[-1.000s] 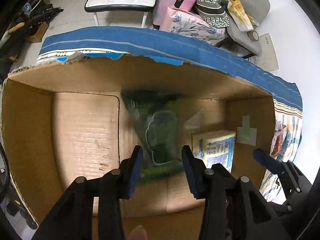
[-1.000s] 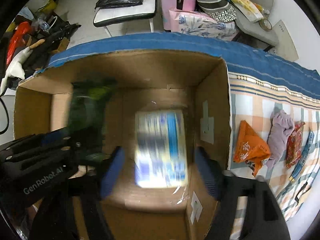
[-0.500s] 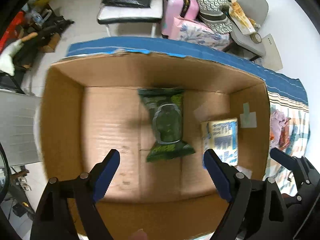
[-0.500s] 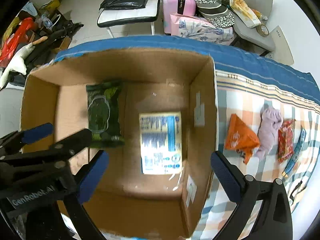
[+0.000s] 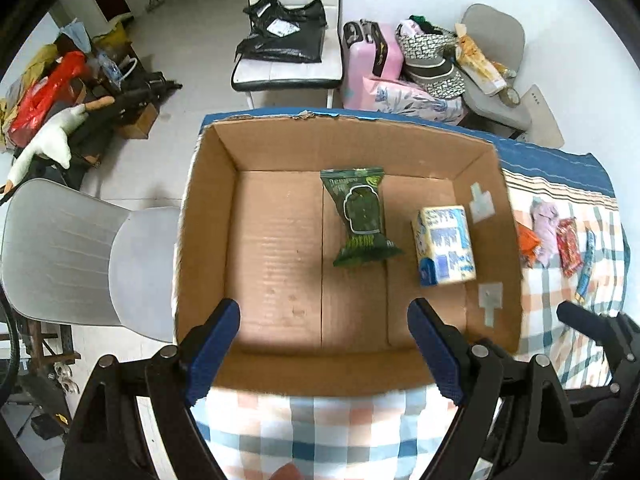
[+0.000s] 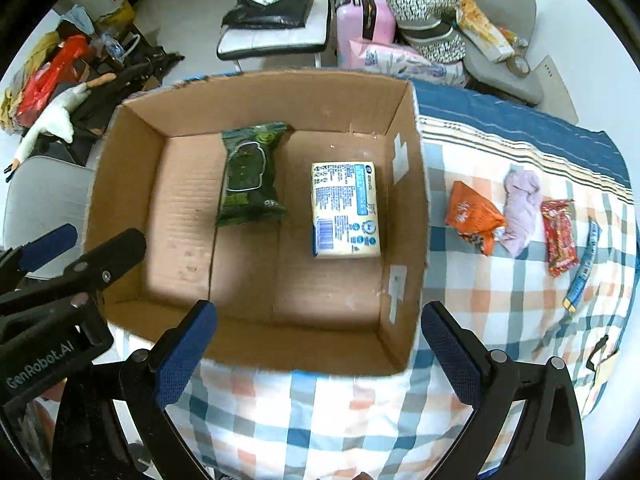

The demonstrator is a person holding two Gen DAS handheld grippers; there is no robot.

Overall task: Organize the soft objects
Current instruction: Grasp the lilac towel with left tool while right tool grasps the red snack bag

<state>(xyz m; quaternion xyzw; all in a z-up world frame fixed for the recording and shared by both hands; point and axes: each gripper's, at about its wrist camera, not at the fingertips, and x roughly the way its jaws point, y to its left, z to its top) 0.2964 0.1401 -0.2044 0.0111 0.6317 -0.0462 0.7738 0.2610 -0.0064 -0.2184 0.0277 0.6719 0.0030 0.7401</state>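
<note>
— Where do things stand?

— Both my tools are empty with fingers spread wide: my left gripper (image 5: pixel 324 348) hangs over the near wall of the cardboard box (image 5: pixel 204 216), my right gripper (image 6: pixel 316 344) just beside it. Inside, the green packet (image 6: pixel 250 180) lies flat near the middle and the pale tissue pack (image 6: pixel 346 210) sits to its right, apart from it and close to the right wall.

— What's left?

— Four soft things on the checked cloth (image 6: pixel 480 300) outside the right wall: an orange pouch (image 6: pixel 474 218), a pink rag (image 6: pixel 520 206) touching it, a red wrapper (image 6: pixel 560 236) and a blue strip (image 6: pixel 584 264).

— What could go wrong?

— The pouch and rag touch, so I judge a careless pinch could drag both or bunch the cloth beneath. Carrying back, a low pass could catch the right wall's rim and shove the box.

— Room?

— Plenty: the box floor's left half is bare, and the cloth near me is open. The blue strip lies nearest the cloth's far-right edge, so a nudge might slide it off.
</note>
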